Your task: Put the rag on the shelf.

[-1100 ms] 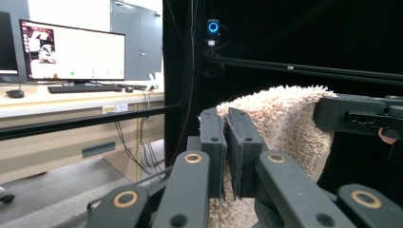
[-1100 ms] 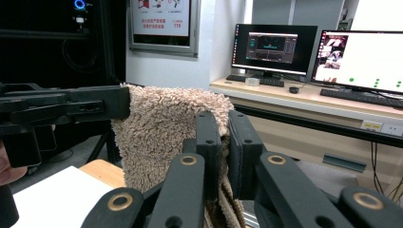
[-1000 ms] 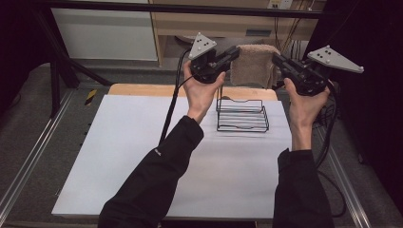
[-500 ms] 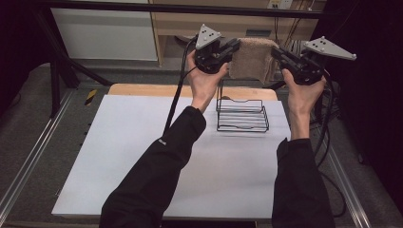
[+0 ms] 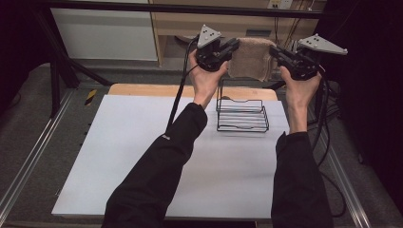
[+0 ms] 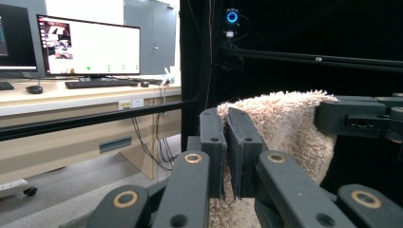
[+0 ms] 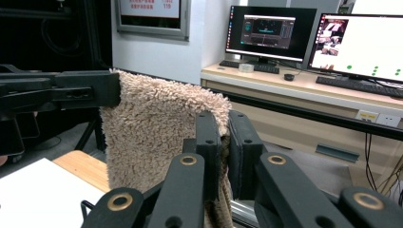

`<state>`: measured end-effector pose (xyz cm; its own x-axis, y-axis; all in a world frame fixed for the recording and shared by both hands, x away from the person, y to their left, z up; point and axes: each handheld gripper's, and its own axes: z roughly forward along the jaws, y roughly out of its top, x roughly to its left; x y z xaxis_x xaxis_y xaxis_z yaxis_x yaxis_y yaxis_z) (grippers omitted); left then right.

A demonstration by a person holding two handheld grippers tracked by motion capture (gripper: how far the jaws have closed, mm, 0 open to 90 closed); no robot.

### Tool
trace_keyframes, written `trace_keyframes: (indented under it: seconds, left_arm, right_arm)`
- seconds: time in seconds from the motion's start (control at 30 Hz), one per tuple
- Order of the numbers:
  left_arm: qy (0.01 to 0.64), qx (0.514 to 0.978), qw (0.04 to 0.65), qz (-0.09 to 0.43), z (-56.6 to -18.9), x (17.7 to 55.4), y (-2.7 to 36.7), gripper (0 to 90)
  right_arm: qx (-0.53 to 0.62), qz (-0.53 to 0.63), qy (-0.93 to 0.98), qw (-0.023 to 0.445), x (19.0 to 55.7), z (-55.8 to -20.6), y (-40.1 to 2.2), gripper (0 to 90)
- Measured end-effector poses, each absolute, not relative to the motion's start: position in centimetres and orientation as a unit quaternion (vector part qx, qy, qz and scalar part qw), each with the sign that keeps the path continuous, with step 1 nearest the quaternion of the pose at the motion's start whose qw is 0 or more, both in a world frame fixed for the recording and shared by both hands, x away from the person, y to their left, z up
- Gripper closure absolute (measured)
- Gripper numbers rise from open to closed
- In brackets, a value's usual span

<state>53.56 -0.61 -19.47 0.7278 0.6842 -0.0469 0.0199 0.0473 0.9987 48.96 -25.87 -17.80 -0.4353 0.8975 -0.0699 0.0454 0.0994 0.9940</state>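
Both towel (image 5: 251,58) top corners hidden inside clamped left gripper (image 5: 232,47), right gripper (image 5: 274,51).

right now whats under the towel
The towel, held up by the left gripper and right gripper, hangs above the wire rack; its cloth covers the floor directly behind.
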Motion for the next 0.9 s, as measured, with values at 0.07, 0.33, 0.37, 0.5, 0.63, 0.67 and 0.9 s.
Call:
trace_keyframes:
  seconds: [0.07, 0.33, 0.37, 0.5, 0.63, 0.67, 0.9]
  left_arm:
    - [0.273, 0.648, 0.666, 0.248, -19.8, 53.6, -0.7, 85.4]
    - [0.27, 0.665, 0.652, 0.242, -21.2, 53.2, -1.0, 85.4]
    - [0.269, 0.667, 0.652, 0.241, -21.3, 53.2, -1.0, 85.4]
    - [0.262, 0.676, 0.646, 0.241, -21.8, 52.8, -1.2, 85.4]
    - [0.257, 0.683, 0.64, 0.239, -22.3, 52.7, -1.5, 85.4]
    - [0.256, 0.684, 0.641, 0.238, -22.4, 52.6, -1.5, 85.4]
    - [0.248, 0.688, 0.641, 0.233, -23.0, 52.0, -1.6, 85.4]
  right_arm:
    - [0.371, 0.557, 0.637, 0.382, 49.1, -18.0, -25.9, 84.5]
    - [0.379, 0.553, 0.643, 0.37, 49.3, -19.8, -26.5, 84.4]
    - [0.379, 0.551, 0.646, 0.369, 49.3, -20.0, -26.6, 84.4]
    - [0.378, 0.551, 0.65, 0.363, 49.2, -20.8, -27.0, 84.4]
    - [0.378, 0.548, 0.653, 0.36, 49.1, -21.4, -27.4, 84.3]
    - [0.378, 0.549, 0.653, 0.359, 49.1, -21.6, -27.5, 84.4]
    - [0.375, 0.551, 0.656, 0.356, 48.7, -21.9, -27.9, 84.3]
